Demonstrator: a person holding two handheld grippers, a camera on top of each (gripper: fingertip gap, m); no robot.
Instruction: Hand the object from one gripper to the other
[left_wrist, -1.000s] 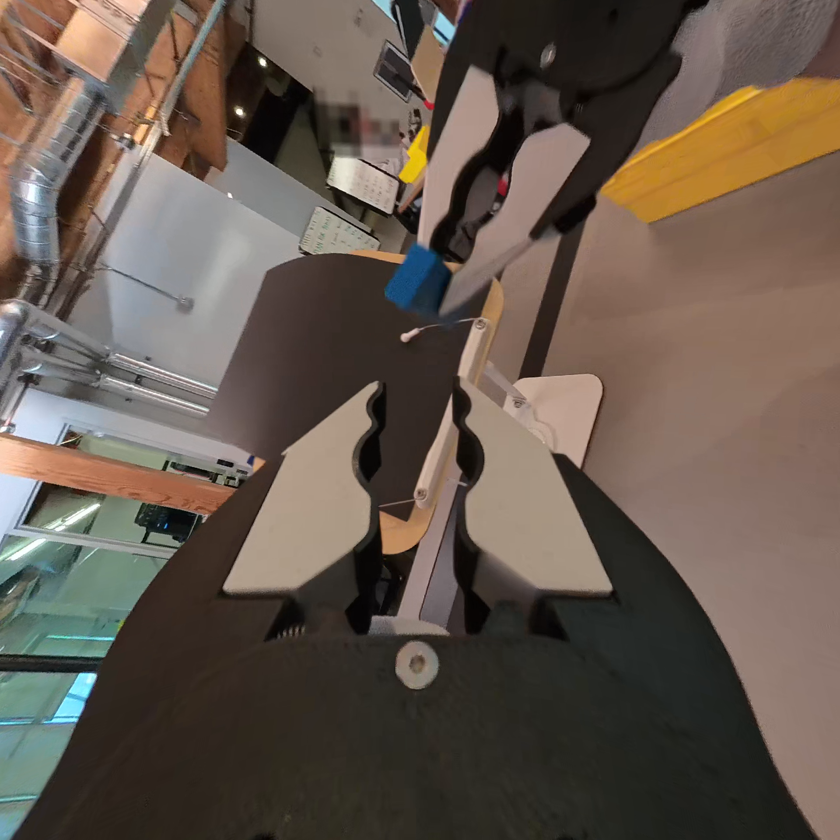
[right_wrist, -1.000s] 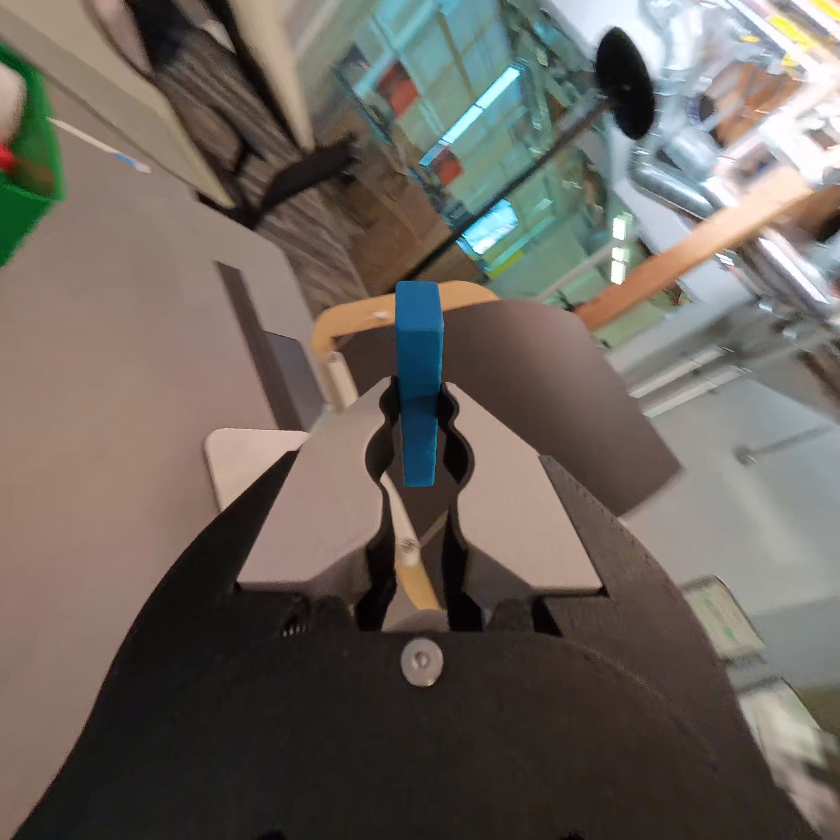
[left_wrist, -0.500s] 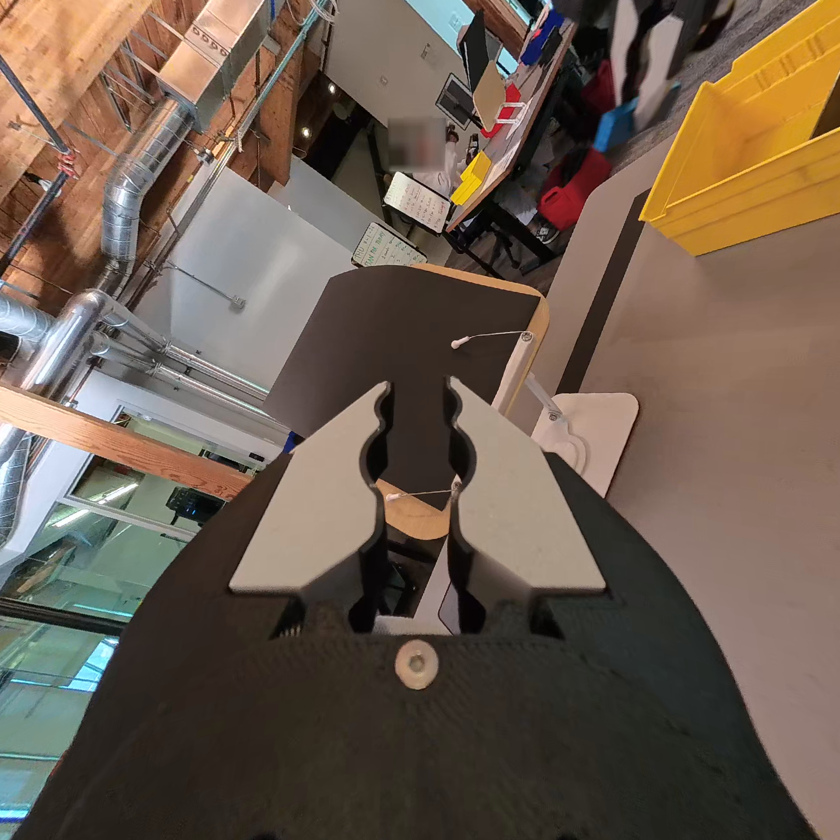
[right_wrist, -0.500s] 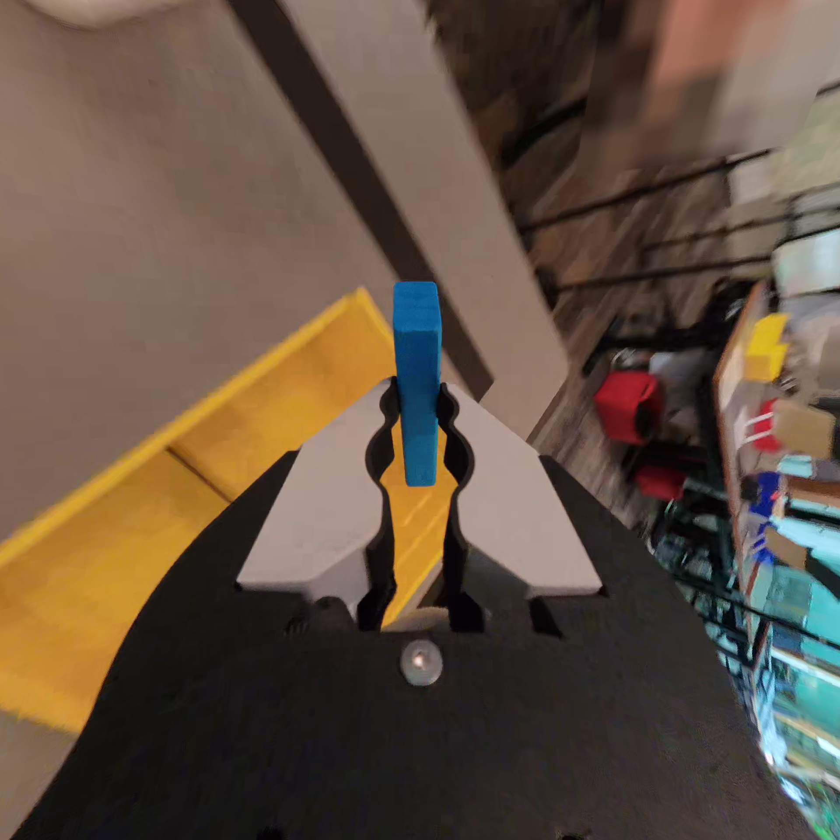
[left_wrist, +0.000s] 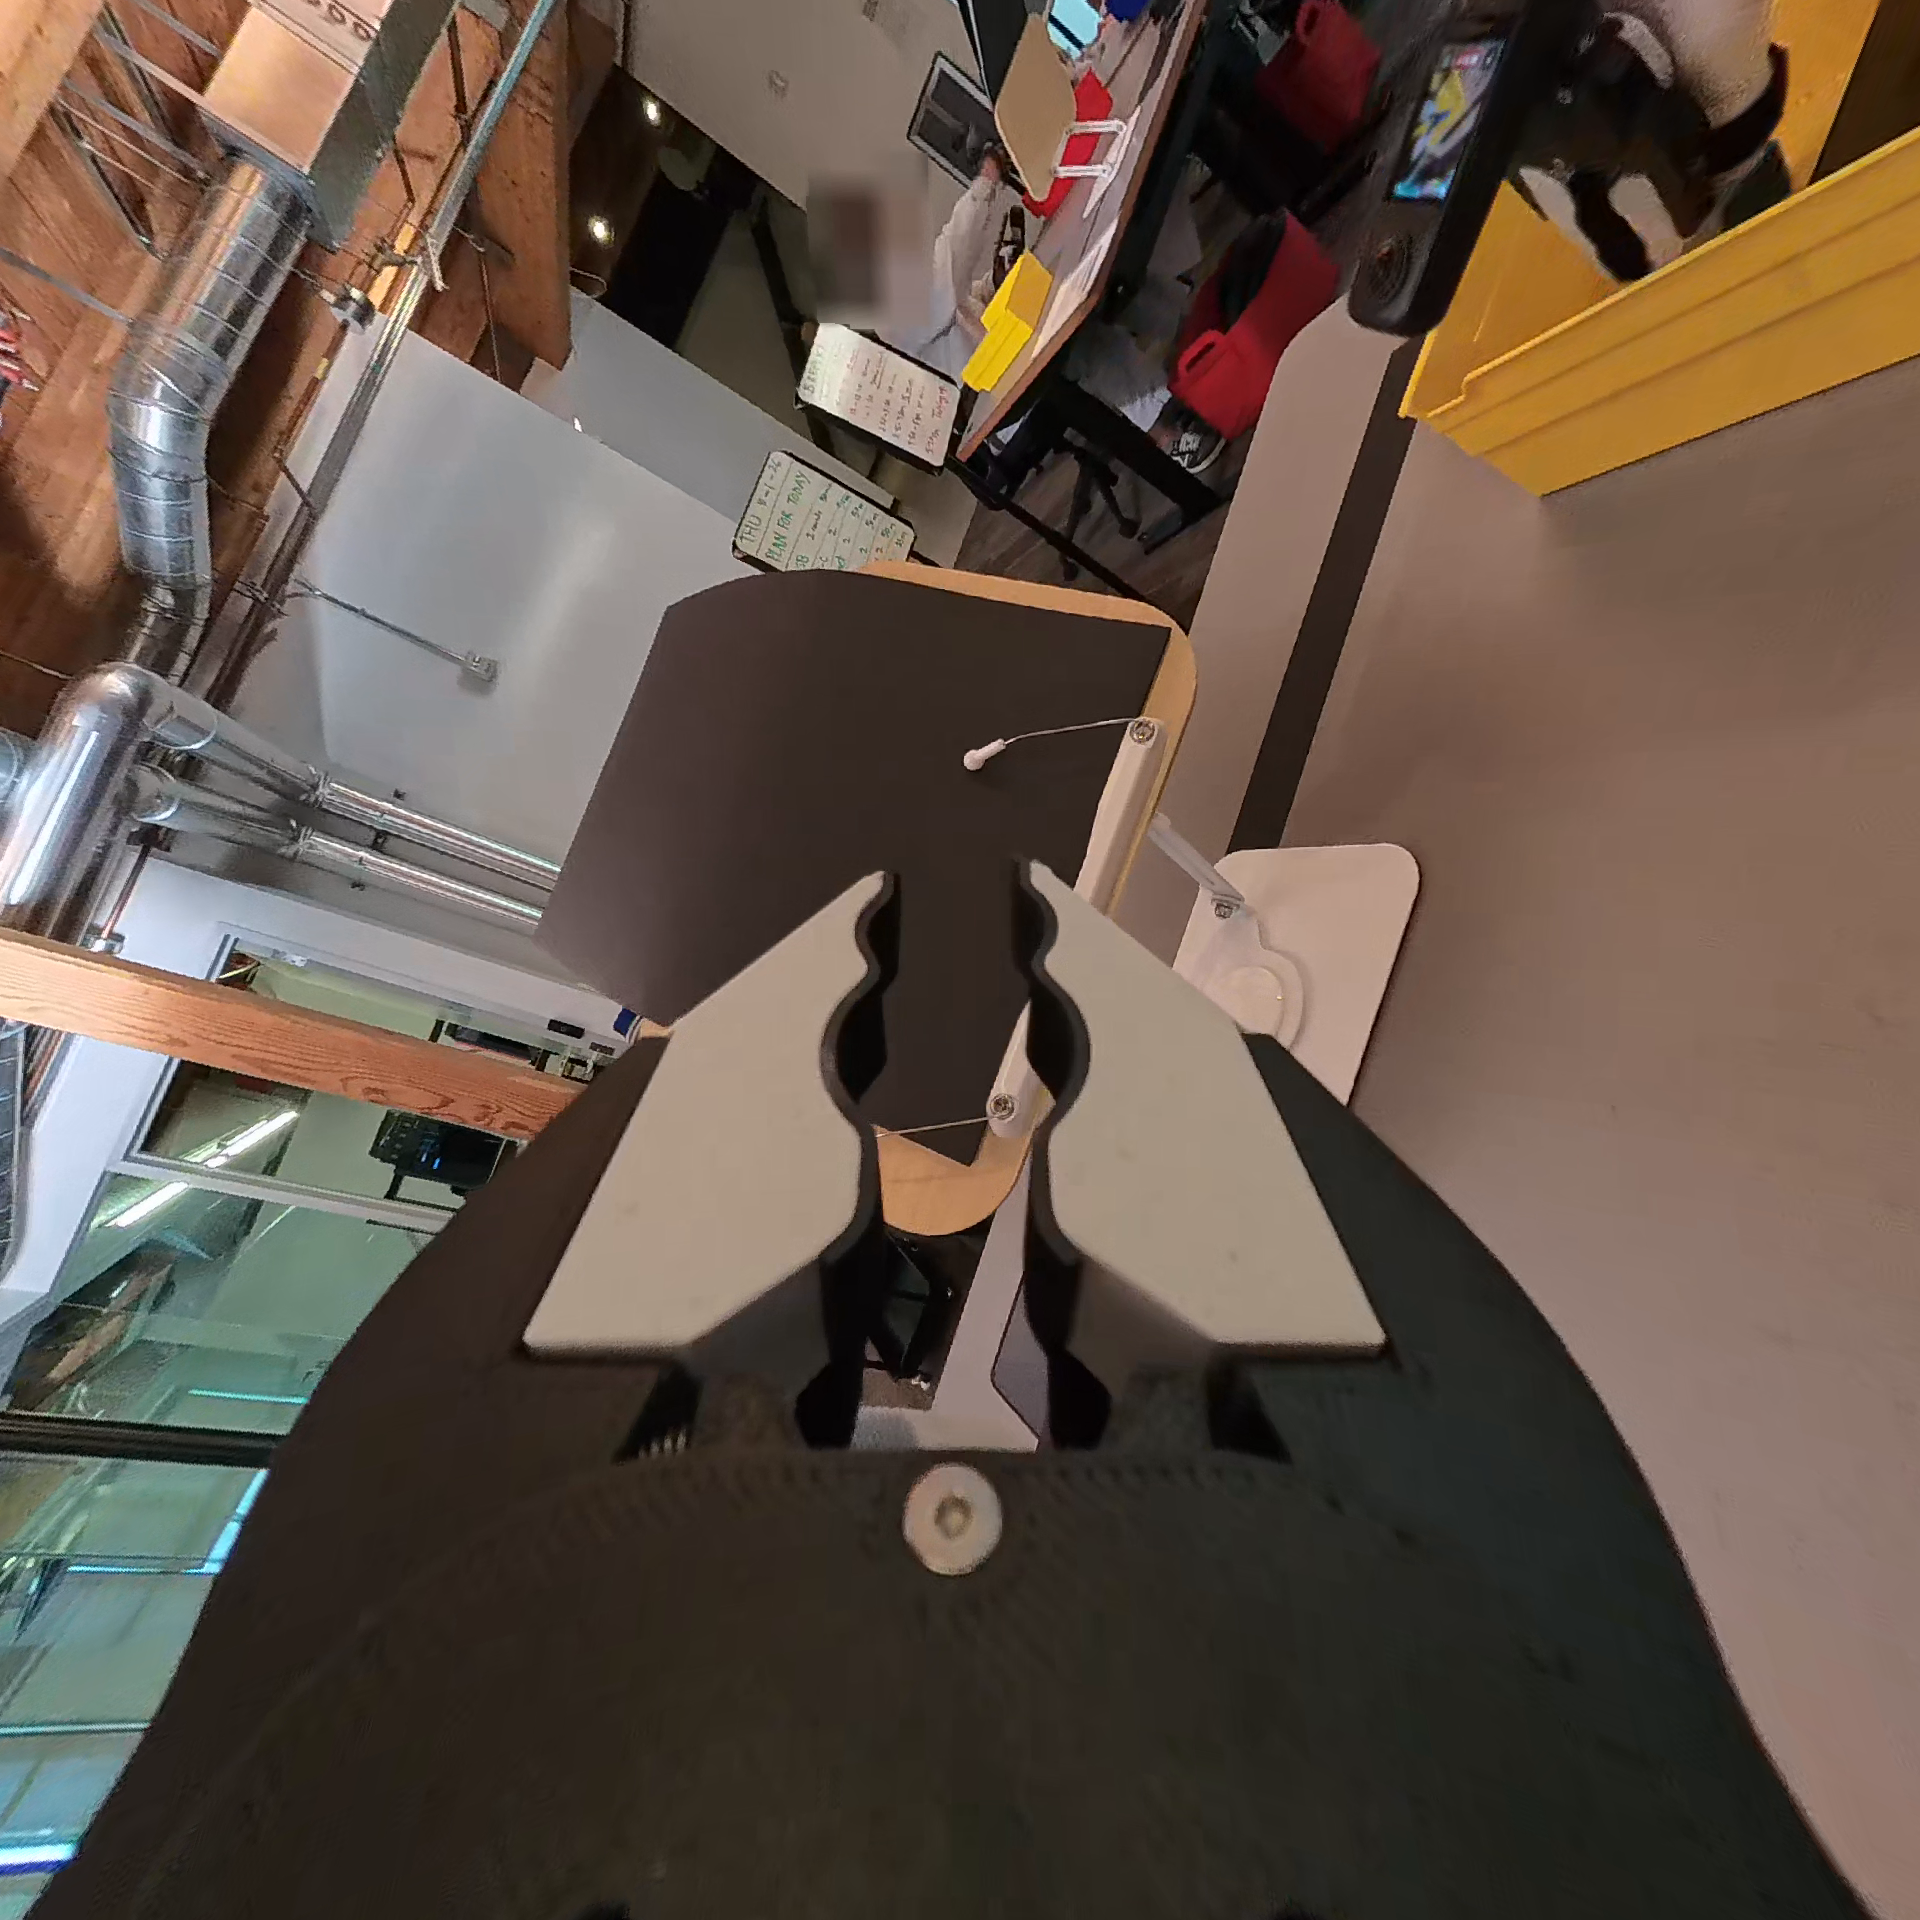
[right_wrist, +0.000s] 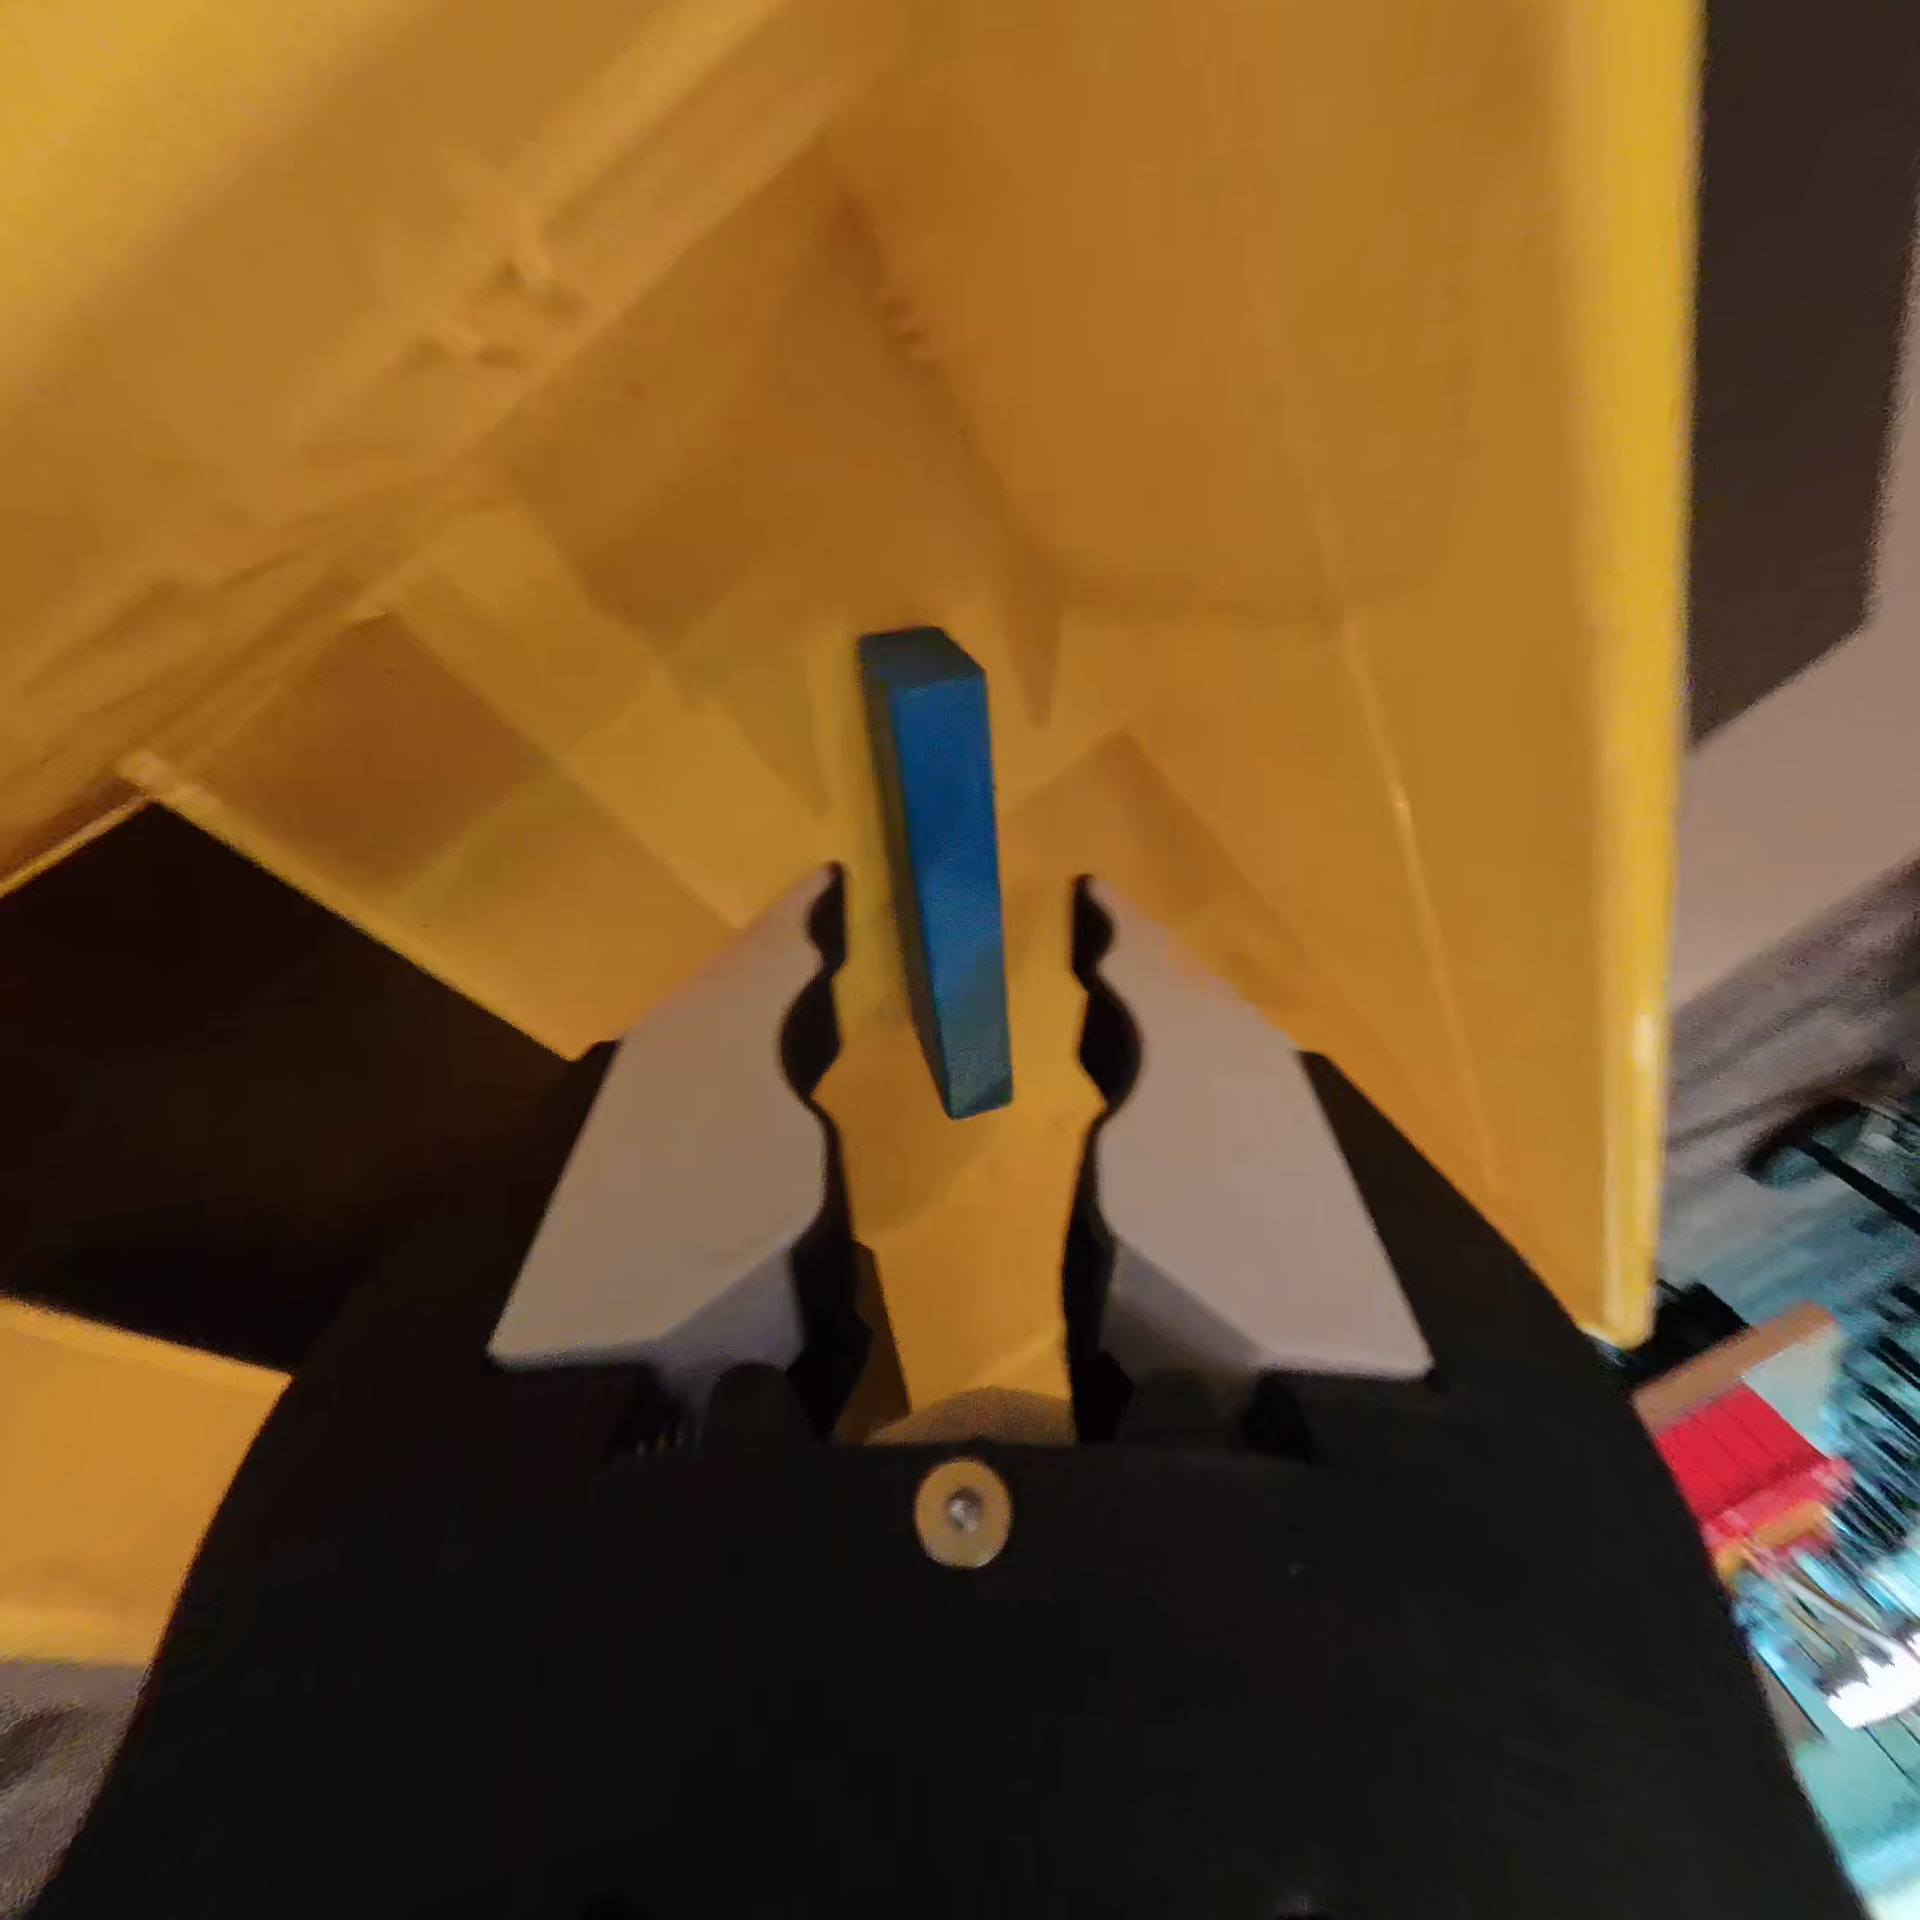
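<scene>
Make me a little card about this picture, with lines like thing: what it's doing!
blue block: between the right gripper's fingers, gaps on both sides, not pinched
right gripper: open, pointing into the bin
yellow bin: right behind the block; also seen on the grey table from the left wrist view
left gripper: open, holding nothing
black board: standing ahead of the left gripper

- Left claw (left_wrist: 954, 894): pale grey wedge fingers (left_wrist: 727, 1164), black wavy inner edges, at frame centre.
- Matte black textured body, silver screw (left_wrist: 952, 1519) low centre.
- Right claw (right_wrist: 958, 883): identical grey, black, one screw (right_wrist: 962, 1540).
</scene>
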